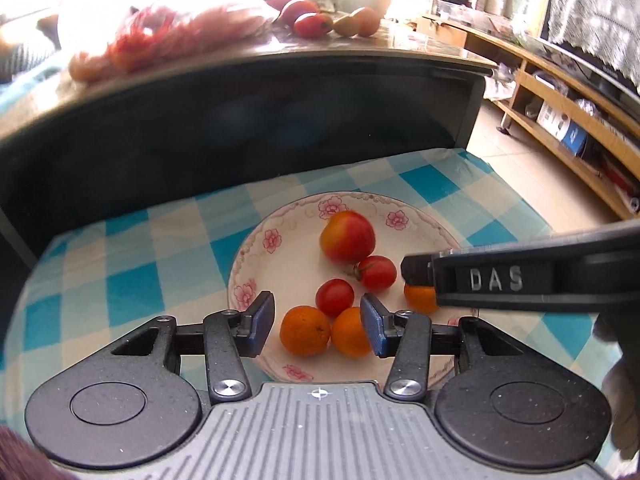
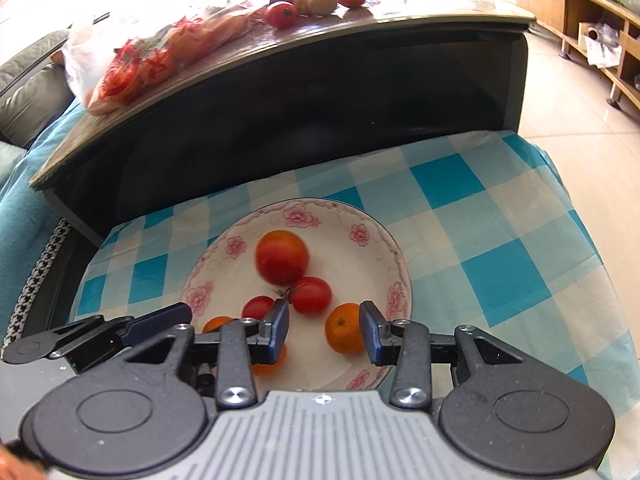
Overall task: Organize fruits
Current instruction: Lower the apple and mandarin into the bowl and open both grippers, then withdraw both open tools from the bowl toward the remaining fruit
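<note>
Round orange tangerines [image 1: 306,331] on flowered plate [image 1: 256,248]

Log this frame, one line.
left gripper: open, above two oranges | right gripper: open, orange between jaws | plate: six fruits

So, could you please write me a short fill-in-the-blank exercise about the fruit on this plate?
1. The white floral-rimmed plate rests on a blue-and-white ____ cloth.
2. The plate holds ____ small orange mandarins, one between the right gripper jaws.
3. The large red-yellow tomato lies ____ the gripper than the mandarin.

Missing: checked; three; farther from
</note>
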The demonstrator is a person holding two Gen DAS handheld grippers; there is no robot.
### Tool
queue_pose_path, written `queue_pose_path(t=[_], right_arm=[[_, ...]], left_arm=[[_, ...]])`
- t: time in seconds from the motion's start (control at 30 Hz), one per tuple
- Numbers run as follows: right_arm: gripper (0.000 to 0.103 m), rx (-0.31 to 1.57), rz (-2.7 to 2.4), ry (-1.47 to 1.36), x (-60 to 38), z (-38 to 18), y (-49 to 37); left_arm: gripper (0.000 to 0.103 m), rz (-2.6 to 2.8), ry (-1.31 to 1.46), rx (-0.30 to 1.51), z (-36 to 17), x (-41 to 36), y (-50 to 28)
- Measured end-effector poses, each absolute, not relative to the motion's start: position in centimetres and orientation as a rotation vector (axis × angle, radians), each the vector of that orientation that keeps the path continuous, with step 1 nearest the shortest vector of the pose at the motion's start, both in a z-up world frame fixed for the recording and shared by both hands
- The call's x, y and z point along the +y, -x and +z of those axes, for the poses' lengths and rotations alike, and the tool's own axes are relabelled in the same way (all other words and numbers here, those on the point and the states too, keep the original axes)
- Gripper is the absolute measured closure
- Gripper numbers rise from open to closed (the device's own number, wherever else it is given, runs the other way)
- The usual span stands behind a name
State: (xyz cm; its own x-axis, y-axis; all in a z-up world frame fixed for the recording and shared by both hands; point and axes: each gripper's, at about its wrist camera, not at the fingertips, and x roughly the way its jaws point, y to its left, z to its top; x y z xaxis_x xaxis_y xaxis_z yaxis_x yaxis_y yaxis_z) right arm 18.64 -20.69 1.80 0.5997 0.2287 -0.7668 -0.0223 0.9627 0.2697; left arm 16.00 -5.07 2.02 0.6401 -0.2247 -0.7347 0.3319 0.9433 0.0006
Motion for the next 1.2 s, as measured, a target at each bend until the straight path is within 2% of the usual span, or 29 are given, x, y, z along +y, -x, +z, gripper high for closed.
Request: queue_pose_path(t=[0.57,1.2], right_arm=[[0.060,0.863,0.155,-0.250,-20.3,4.1,-14.6],[0.059,0.916,0.176,-0.242,-19.0,3.0,-10.1]], left_arm=[[0.045,-0.263,-0.122,0.815,3.2,-2.9,-12.6],[0.044,-0.242,-0.096,0.838,2.7,-1.7,-9.1]])
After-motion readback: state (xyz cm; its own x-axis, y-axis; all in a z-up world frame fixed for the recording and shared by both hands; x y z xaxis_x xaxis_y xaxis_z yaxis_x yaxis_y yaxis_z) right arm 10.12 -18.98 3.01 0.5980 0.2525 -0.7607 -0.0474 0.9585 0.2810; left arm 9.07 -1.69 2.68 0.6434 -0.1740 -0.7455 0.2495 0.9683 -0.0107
